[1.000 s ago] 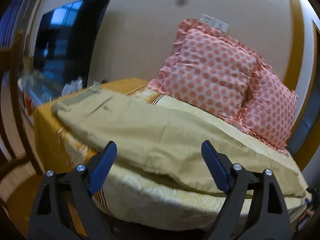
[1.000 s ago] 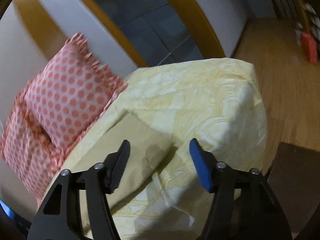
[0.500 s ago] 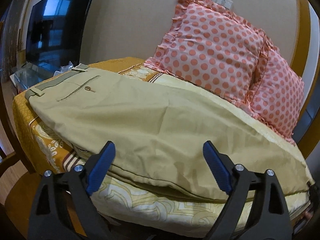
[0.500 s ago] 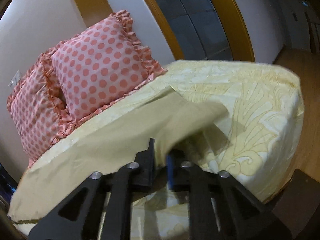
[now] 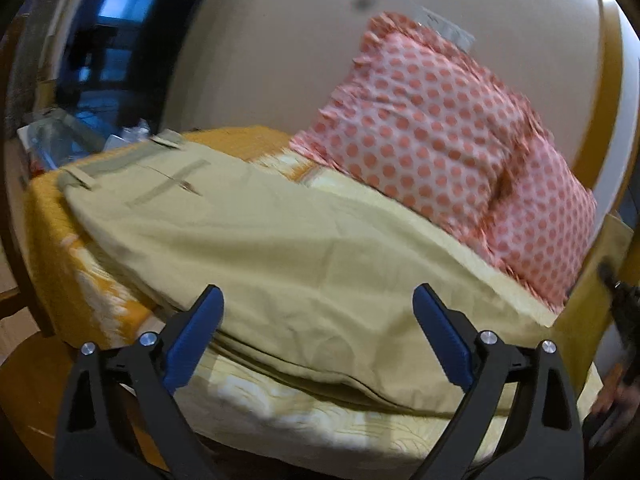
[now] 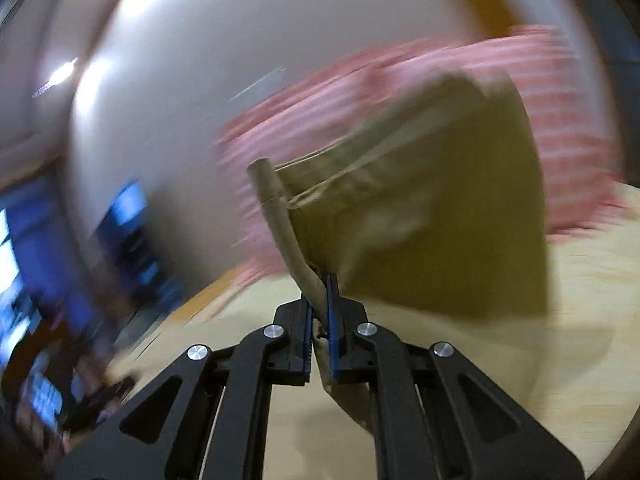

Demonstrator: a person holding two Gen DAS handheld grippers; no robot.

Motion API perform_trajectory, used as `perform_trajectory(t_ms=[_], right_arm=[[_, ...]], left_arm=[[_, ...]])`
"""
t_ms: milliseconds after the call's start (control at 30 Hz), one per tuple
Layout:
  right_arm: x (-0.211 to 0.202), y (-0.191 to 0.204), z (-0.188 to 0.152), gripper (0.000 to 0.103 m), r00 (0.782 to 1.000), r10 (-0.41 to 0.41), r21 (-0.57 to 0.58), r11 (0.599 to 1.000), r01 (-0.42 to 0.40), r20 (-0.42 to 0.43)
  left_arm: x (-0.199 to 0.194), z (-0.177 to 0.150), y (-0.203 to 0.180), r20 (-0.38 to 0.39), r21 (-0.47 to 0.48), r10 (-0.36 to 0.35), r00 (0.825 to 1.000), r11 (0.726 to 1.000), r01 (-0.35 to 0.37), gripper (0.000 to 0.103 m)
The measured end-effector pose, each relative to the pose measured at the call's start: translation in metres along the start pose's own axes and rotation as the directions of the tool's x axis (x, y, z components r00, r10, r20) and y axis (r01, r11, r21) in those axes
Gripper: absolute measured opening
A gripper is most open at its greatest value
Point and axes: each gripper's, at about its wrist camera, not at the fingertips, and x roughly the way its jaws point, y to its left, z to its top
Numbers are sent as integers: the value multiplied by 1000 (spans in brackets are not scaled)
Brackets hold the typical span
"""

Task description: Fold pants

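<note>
Right, khaki pants [image 5: 304, 248] lie flat along the bed [image 5: 280, 396], waistband at the far left, legs running right toward the polka-dot pillows [image 5: 424, 128]. Right gripper [image 6: 320, 292] is clamped tight on the leg cuff [image 6: 420, 216], lifted clear of the bed; the view is heavily motion-blurred. Left gripper [image 5: 316, 320] hangs wide open, holding nothing, just off the near edge of the pants around mid-leg.

Step in hand looks like the hem-to-waist fold. To do it well: carry the cuff in a low arc toward the waistband, keep both leg layers pinched together, and set the hem edge square on the waistband. The left gripper could pin the fabric at the crease line so the lower layer doesn't drag. Release only once the cloth is flat.
</note>
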Motion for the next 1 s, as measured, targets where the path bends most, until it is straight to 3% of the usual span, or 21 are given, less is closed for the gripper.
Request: perform_trajectory(t_ms=[33,100,133,167,200,233,300,367,433,467,500,533,600,733,833,933,1000], right_arm=[[29,29,-16,7,994,36,-74,996,-44,-107],[66,63,-47,8,955,33,-182,979,-90,-295],[82,79,-68,9,919,18,-226,967,-115,-394],[89,87,-80,11,895,12,-242,961,-134,-446],[90,93,-90,23,884,15,-248,957,-148,-467],[87,94,-91,32,889,25,-244,958,-152,-457],[78,88,-83,68,916,35,-209,970,-128,-401],[74,79,-72,69,943,16,-174,982,-78,-333],[81,66,-67,69,943,-64,-151,988,15,-327],[95,61,-66,65,924,-112,-159,986,56,-365],[112,59,-76,64,874,-167,-197,977,83,-457],[113,61,-77,64,876,-189,-239,967,87,-444],[109,70,-79,64,877,-200,-274,958,82,-437],[111,63,-79,70,882,-135,-203,978,47,-451],[115,63,-81,72,882,-133,-209,977,40,-452],[113,62,-82,74,883,-129,-208,978,37,-452],[113,64,-85,75,885,-121,-195,980,35,-450]], left_arm=[[-4,4,7,18,-9,25,1000,1000,-25,95],[-10,9,20,31,-24,70,997,997,-69,95],[-12,11,27,33,-34,86,996,996,-85,95],[-15,14,39,38,-56,115,993,992,-113,95],[-16,16,46,42,-69,132,990,989,-128,95],[-18,18,53,46,-79,144,988,987,-141,95],[-18,22,72,52,-112,183,982,978,-176,95],[-15,25,84,46,-146,191,980,972,-183,95],[-11,26,92,39,-175,194,980,967,-185,95],[-9,27,97,35,-196,198,980,963,-187,95],[-6,27,102,32,-212,197,980,959,-186,95],[-4,28,103,29,-222,202,979,956,-190,94],[-1,30,106,31,-231,202,979,954,-189,94],[12,36,105,9,-206,207,978,958,-201,94],[19,35,99,-7,-180,227,974,958,-225,95],[17,31,92,-7,-211,162,987,964,-160,94],[18,29,89,-7,-277,72,997,958,-71,92]])
